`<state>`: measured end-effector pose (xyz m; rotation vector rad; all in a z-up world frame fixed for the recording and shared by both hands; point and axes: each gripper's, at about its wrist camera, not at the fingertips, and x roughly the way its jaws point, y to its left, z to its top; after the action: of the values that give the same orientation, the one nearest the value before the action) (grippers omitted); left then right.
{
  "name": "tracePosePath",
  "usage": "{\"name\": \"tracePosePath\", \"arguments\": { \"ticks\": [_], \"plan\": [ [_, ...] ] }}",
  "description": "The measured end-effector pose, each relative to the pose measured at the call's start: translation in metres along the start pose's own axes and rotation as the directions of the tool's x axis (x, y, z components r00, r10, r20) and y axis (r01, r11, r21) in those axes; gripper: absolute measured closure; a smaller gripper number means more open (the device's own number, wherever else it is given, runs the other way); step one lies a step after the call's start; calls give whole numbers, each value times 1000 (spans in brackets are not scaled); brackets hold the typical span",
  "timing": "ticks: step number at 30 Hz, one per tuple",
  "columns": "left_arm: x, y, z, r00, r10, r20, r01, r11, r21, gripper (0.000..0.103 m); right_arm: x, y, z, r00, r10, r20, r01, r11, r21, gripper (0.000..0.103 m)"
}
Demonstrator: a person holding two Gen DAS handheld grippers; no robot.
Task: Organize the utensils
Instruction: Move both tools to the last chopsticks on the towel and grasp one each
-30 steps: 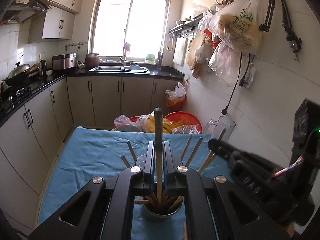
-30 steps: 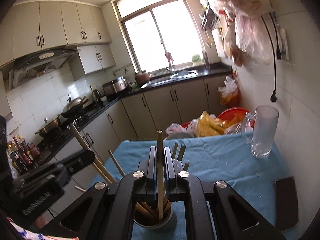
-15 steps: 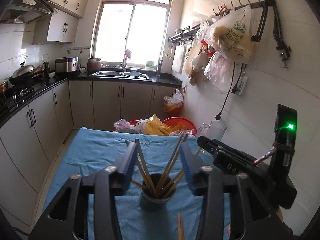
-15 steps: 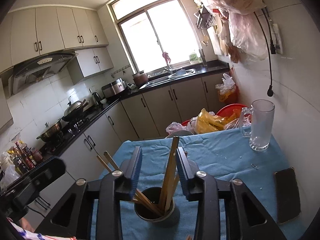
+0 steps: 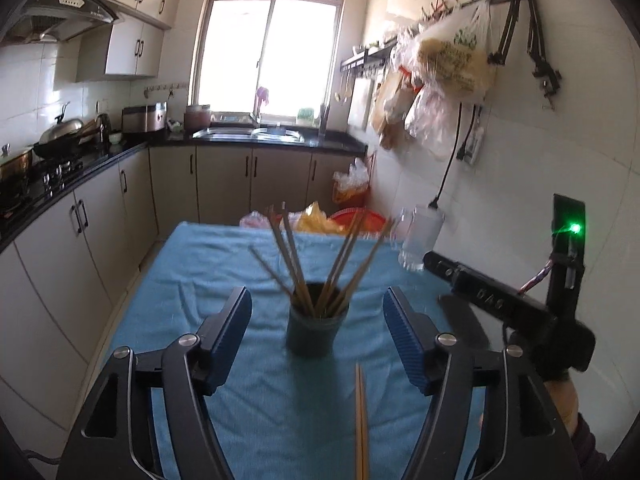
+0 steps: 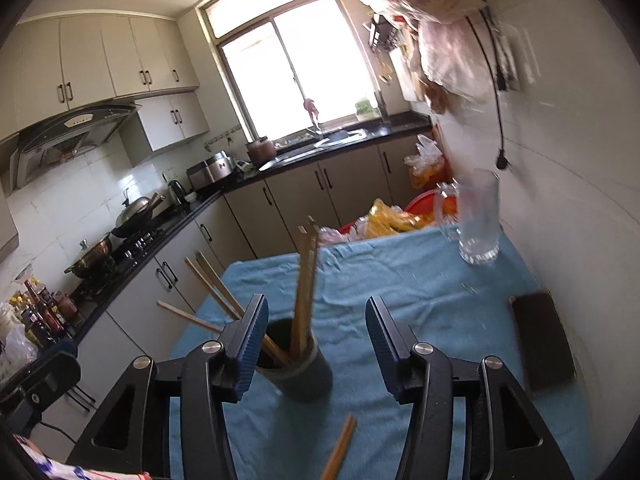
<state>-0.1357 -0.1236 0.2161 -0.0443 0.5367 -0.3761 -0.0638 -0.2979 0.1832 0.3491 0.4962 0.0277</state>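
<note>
Both tongs, left (image 5: 317, 334) and right (image 6: 316, 346), just opened, chopsticks (image 5: 320, 268) released into cup (image 5: 315, 330), pulled back. Next: grab pair (image 5: 361, 424) lying on surface (image 5: 208, 264).

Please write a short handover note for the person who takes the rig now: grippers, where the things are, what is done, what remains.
Left gripper: jaws have just been opening, nothing held.
Right gripper: the same, open and empty.
Dark cup stands on the blue cloth; a bunch of chopsticks already stands in it.
Left to do: loose chopsticks lie on the cloth in front of the cup; they probably go in next.
Glass mug stands apart, by the wall.
</note>
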Motion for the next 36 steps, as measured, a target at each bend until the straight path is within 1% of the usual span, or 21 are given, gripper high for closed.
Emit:
{"name": "tracePosePath", "arguments": {
  "ticks": [4,8,11,15,19,23,26,27,29,32,36],
  "plan": [
    [4,3,-24,997,51,-56,-51,999,15,35,-6,-14,-24,999,-14,-37,15,999,33,45],
    [16,11,-46,985,108,-133,-105,994,32,35,-5,-26,-47,995,-42,-90,47,998,51,45],
    [24,20,-59,972,148,-181,-143,989,42,35,-1,-35,-60,990,-58,-128,67,996,63,45],
    [29,26,-69,962,190,-197,-182,981,60,35,5,-39,-75,982,-76,-171,87,994,61,45],
    [34,30,-75,954,210,-213,-198,977,77,35,13,-38,-92,971,-87,-222,98,994,42,45],
    [40,35,-82,946,223,-234,-210,974,79,35,25,-33,-115,955,-82,-284,92,996,22,45],
    [44,41,-87,941,232,-246,-221,972,73,35,32,-26,-133,940,-85,-329,81,996,-25,45],
    [45,44,-89,939,235,-252,-225,972,67,35,34,-24,-139,934,-89,-345,77,996,-48,46],
    [48,49,-92,935,236,-265,-229,972,55,35,38,-17,-150,922,-98,-374,65,993,-100,61],
    [53,55,-96,931,230,-285,-228,973,38,35,43,-10,-163,908,-97,-407,45,990,-137,67],
    [58,56,-100,927,227,-298,-227,973,34,35,51,-3,-170,901,-109,-421,38,984,-173,70]
  ]
}}
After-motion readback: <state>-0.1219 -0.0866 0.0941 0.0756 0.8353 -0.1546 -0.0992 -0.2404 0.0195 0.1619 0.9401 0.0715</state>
